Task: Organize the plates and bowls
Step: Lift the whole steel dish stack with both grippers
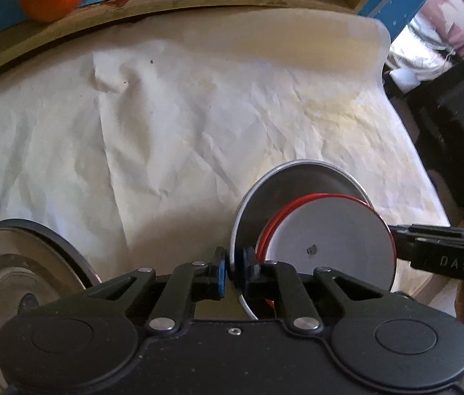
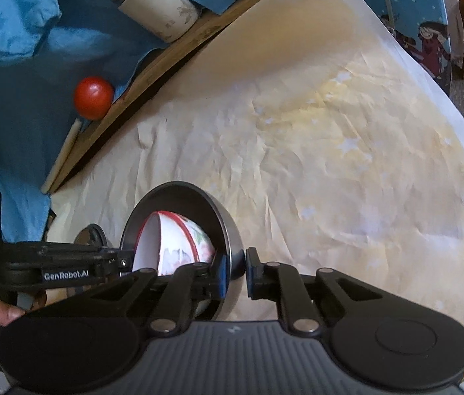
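between my left gripper [image 1: 232,263] pads: steel bowl [image 1: 264,197] rim, clenched; right gripper [image 2: 235,271] clamps it too, red-rimmed bowl [image 2: 179,247] nested. next: set down level.

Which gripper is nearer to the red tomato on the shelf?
Neither clearly: both grippers pinch the rim of the same metal bowl. The left gripper and right gripper sit on opposite sides, well short of the tomato.

A steel bowl [image 1: 258,197] is tipped steeply on its side above the crumpled white paper, its rim pinched at two opposite points. Nested inside it sits a white bowl with a red rim [image 2: 179,247], floral-patterned on its outside, likewise tilted. A steel plate [image 1: 18,283] with a dark edge stands tilted, well apart at the left.
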The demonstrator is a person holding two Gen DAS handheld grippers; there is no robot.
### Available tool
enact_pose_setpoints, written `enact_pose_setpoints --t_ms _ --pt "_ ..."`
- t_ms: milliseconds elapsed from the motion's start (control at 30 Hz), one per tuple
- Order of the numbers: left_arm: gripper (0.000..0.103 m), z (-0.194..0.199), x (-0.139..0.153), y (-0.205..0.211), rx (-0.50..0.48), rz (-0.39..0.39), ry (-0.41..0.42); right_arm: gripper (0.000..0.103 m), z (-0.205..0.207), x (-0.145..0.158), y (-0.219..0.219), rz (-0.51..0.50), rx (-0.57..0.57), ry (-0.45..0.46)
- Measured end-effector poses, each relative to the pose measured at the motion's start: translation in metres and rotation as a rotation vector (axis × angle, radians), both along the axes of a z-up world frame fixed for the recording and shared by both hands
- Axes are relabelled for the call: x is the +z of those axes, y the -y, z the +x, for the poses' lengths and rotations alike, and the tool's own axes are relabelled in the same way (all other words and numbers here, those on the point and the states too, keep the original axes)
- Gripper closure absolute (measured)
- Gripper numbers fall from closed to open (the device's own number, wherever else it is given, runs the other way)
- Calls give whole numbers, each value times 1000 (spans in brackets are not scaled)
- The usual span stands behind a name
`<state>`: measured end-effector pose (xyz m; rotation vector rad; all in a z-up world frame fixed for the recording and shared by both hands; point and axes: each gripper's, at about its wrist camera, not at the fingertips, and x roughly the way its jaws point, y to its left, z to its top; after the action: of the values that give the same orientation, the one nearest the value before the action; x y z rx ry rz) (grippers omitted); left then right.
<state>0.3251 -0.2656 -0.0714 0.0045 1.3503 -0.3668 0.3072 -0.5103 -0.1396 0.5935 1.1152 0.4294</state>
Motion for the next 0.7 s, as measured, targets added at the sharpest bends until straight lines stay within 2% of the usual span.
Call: enact_pose_setpoints --t_ms 233,700 --pt "91 3 6 16 -34 77 -13 90 -1 -10 9 63 -31 -20" --pt "92 0 9 17 -19 78 11 90 0 -14 8 61 -47 -38"
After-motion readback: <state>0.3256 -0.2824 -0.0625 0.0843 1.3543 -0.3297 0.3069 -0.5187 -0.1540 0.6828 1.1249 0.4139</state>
